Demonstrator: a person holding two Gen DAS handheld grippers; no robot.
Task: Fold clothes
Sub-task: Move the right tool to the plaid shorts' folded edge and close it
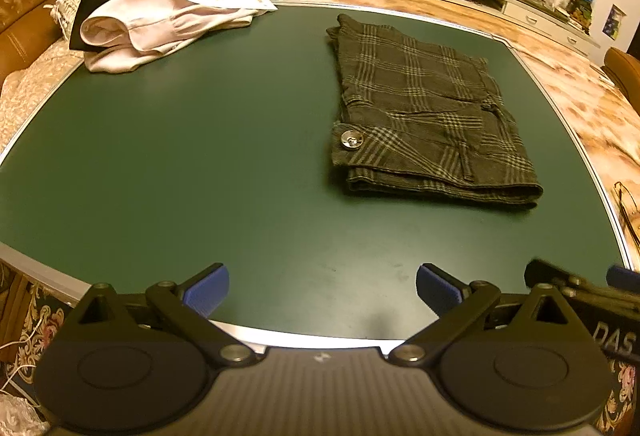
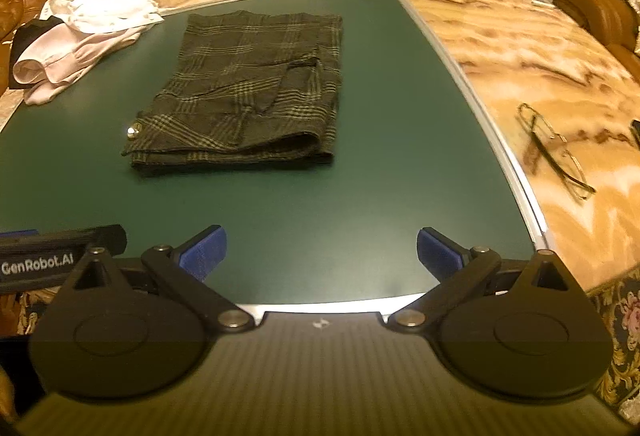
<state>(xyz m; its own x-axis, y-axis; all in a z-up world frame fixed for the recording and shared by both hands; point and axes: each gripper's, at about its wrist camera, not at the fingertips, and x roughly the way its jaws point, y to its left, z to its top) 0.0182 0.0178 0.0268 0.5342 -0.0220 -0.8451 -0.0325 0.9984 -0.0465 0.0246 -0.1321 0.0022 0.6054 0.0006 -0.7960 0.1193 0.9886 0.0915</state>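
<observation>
Plaid shorts (image 1: 424, 104) folded flat on green mat (image 1: 200, 156), right of centre. Long axis runs near-to-far; waistband with metal button (image 1: 351, 139) at near end, button on left corner. Unfolded pale clothes pile (image 1: 160, 16) at far-left corner, well apart. Left gripper (image 1: 322, 288) wide apart, empty, over near edge. Right gripper (image 2: 320, 252) likewise spread, holding nothing. Glasses (image 2: 556, 152) on marble table (image 2: 520, 48) right of mat.

Ahead of the jaws, dark olive shorts (image 1: 424, 108) with pale plaid lines lie on a dark green mat (image 1: 200, 156). Far left: white and pink clothes (image 1: 160, 12). Finger pads (image 1: 206, 288) are blue.
</observation>
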